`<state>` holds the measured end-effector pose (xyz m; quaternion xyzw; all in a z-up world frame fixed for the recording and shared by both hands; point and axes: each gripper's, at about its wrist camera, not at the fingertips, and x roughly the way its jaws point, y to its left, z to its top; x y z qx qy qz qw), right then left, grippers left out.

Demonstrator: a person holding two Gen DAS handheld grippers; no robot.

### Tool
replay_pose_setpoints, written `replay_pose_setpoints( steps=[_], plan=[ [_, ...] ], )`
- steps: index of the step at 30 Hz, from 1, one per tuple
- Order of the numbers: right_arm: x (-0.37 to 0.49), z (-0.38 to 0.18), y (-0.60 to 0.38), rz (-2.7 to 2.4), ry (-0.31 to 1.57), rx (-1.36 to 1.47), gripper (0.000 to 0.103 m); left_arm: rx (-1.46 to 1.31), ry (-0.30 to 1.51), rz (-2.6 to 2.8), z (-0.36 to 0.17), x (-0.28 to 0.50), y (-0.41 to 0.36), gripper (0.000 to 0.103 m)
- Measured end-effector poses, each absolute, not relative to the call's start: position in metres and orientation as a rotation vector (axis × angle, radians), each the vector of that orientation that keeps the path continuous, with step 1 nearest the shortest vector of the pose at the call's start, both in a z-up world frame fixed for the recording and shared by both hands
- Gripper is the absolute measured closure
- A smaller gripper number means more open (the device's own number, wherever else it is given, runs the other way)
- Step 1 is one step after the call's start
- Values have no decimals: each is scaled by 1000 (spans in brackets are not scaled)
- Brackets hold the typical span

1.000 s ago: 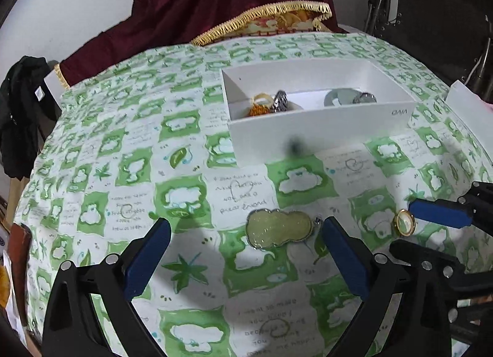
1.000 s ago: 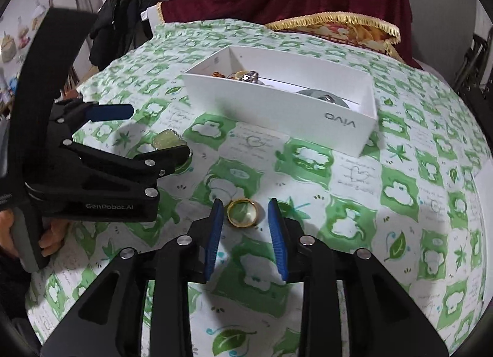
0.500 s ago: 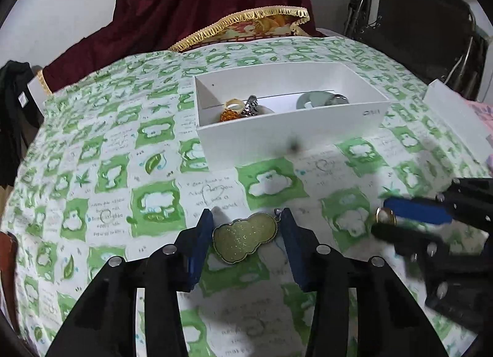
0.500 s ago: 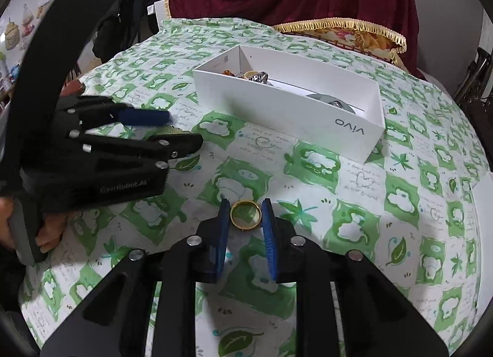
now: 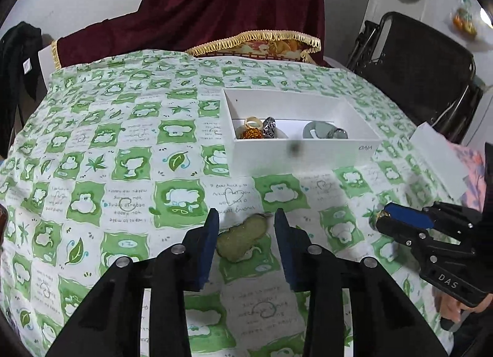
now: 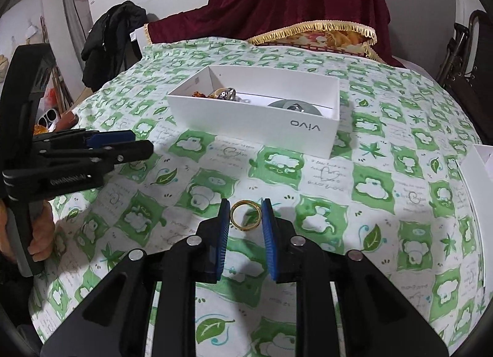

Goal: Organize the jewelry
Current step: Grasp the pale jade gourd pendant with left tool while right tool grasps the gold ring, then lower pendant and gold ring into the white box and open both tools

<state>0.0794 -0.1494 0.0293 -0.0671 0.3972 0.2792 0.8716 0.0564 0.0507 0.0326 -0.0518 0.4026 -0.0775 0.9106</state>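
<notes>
My left gripper [image 5: 246, 218] is shut on a green-gold cloud-shaped pendant [image 5: 242, 238], held tilted just above the cloth. My right gripper [image 6: 246, 209] is shut on a gold ring [image 6: 245, 215], held upright above the cloth. The right gripper also shows at the right of the left wrist view [image 5: 400, 218]; the left gripper shows at the left of the right wrist view [image 6: 123, 147]. A white open box [image 5: 303, 153] [image 6: 255, 123] stands beyond both and holds several rings and a grey pendant.
A green and white patterned cloth [image 5: 123, 172] covers the round table. A white box lid [image 5: 437, 156] lies at the right edge. A dark chair [image 5: 416, 73] stands behind on the right. A maroon cloth [image 5: 234, 12] hangs at the back.
Both grippers have closed on their pieces and lifted. The pendant is now tilted up off the cloth and the ring stands upright between the right fingers.
</notes>
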Motion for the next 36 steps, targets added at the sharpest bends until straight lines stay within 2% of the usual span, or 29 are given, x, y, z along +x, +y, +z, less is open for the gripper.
replay_pose_setpoints(
  steps=[6,8,9,14,15,17,18,19,36],
  plan=[
    [80,32,-152,583,822,-123,83,-119,845,-190,32,58,50,66],
    [79,31,-152,583,825,-123,83,-109,847,-182,30,57,48,55],
    [79,31,-152,584,826,-123,83,-84,844,-152,29,58,47,42],
    [78,30,-150,590,828,-127,83,20,901,-85,13,67,35,41],
    [78,30,-150,592,828,-128,83,57,892,-68,12,67,31,41],
    [78,29,-149,594,830,-130,83,91,882,-79,13,64,23,51],
    [79,29,-150,594,831,-130,83,84,881,-103,14,61,23,67],
    [79,29,-150,596,829,-128,83,74,881,-121,15,57,22,73],
    [78,38,-159,588,800,-78,83,-27,771,-152,47,46,33,73]
  ],
)
